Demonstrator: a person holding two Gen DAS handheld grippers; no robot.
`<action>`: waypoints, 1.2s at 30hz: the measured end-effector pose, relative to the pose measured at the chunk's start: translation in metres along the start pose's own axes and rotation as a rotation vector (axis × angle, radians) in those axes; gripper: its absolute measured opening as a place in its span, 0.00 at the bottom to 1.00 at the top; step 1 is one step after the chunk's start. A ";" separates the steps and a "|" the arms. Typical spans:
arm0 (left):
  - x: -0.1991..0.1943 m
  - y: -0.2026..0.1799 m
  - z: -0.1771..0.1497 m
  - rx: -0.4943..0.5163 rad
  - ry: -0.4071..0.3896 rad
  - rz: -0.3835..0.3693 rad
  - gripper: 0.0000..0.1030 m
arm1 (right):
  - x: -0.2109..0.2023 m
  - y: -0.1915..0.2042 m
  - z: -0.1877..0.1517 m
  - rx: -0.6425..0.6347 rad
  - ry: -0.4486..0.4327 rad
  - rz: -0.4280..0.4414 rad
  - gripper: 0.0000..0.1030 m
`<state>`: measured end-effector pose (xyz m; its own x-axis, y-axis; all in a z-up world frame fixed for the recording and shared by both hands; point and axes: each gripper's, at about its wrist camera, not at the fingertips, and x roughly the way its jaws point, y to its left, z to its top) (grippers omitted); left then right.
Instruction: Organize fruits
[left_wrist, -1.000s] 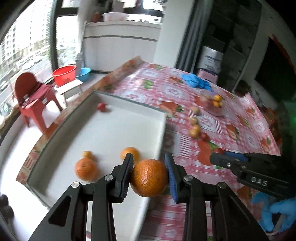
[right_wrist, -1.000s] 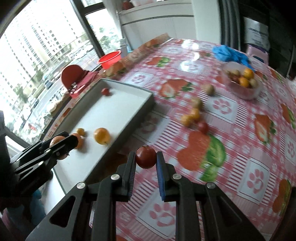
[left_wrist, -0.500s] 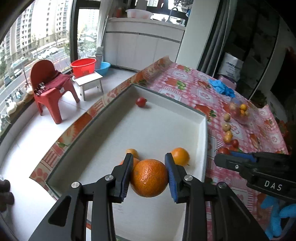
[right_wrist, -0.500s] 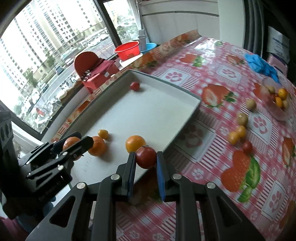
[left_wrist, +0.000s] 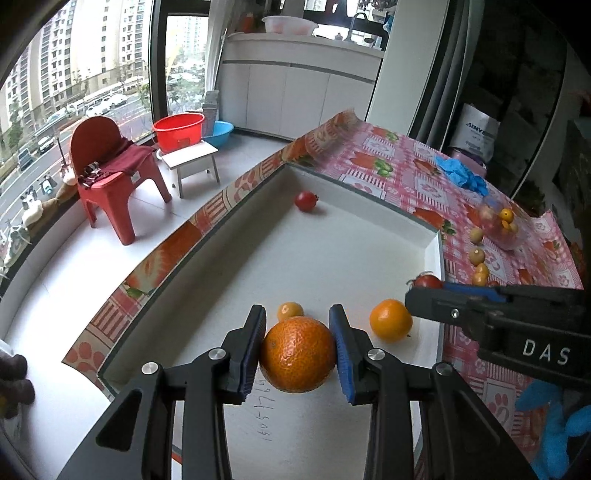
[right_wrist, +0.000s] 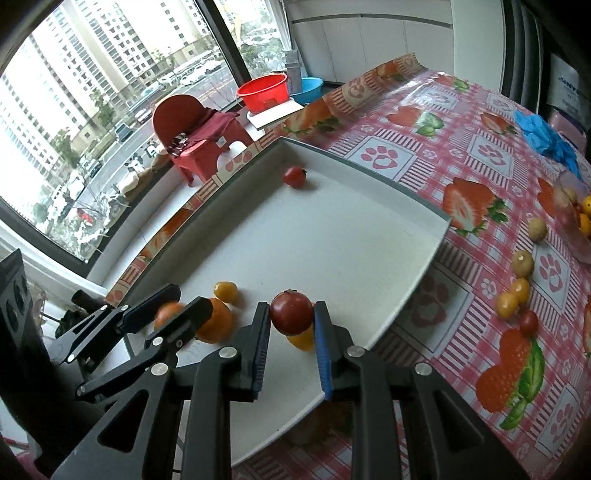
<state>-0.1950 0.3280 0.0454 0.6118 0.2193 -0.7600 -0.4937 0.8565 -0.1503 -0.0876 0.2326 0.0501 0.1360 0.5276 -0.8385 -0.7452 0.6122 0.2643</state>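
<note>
Left wrist view: left tongs (left_wrist: 297, 352) are clamped on a big round orange with dimpled peel (left_wrist: 297, 353), lower centre of frame, held over the near end of the shallow white rectangular tray (left_wrist: 388, 212). Already in the tray: a smooth smaller orange (left_wrist: 390, 319) just right of the tongs, a small yellow-orange kumquat-like fruit (left_wrist: 290, 310) right behind the held orange, and a small red tomato (left_wrist: 306, 201) at the far end. Right tongs (left_wrist: 424, 291) come in from the right edge with a red fruit at the tips.

Right wrist view: right tongs (right_wrist: 291, 325), lower centre, have a dark red round tomato (right_wrist: 291, 312) between the blue pads; the jaws are opening and the pads look barely on it, above the tray's near right part. Another orange (right_wrist: 218, 319) sits beside the left tongs at lower left.

Progress, my read: roughly halfway. About five pieces are in the tray, two more are arriving. Left to move: the loose small yellow and red fruits (right_wrist: 515, 295) on the red-checked worktop cloth (right_wrist: 424, 155) at right, plus those in the clear plastic bowl (right_wrist: 572, 221) at the right edge.
</note>
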 end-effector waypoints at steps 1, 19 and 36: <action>-0.001 0.000 0.000 0.001 -0.008 0.006 0.36 | 0.000 0.000 0.000 0.002 0.002 0.000 0.40; -0.026 -0.056 -0.010 0.148 -0.083 -0.022 0.83 | -0.071 -0.104 -0.054 0.266 -0.206 -0.252 1.00; 0.024 -0.213 -0.075 0.456 0.053 -0.176 0.83 | -0.096 -0.223 -0.170 0.494 -0.215 -0.494 1.00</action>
<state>-0.1213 0.1154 0.0121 0.6233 0.0387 -0.7810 -0.0570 0.9984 0.0039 -0.0461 -0.0548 -0.0092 0.5433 0.1938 -0.8169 -0.1888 0.9763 0.1060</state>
